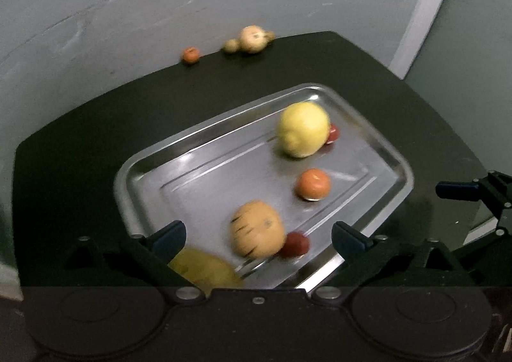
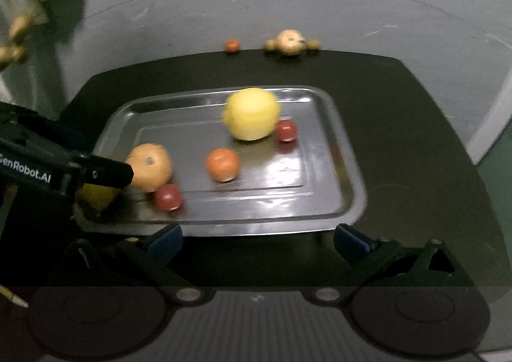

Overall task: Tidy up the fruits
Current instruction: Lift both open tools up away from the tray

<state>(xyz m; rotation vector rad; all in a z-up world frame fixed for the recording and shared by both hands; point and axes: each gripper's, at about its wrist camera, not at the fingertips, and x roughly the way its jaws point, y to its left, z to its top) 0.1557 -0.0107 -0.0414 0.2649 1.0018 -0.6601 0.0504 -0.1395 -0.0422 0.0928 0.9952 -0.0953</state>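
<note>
Left gripper [image 2: 128, 173] (marked "GenRobot.AI") reaches over the tray [image 2: 348, 170].

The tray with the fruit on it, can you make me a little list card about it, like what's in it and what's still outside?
tray: shiny metal tray on a dark table
in tray: big yellow fruit, orange fruit, tan fruit, two small red fruits, another yellow fruit at the near corner
outside tray: small orange fruit and a tan cluster at the table's far edge
left gripper: open, above tray
right gripper: open, empty
</note>
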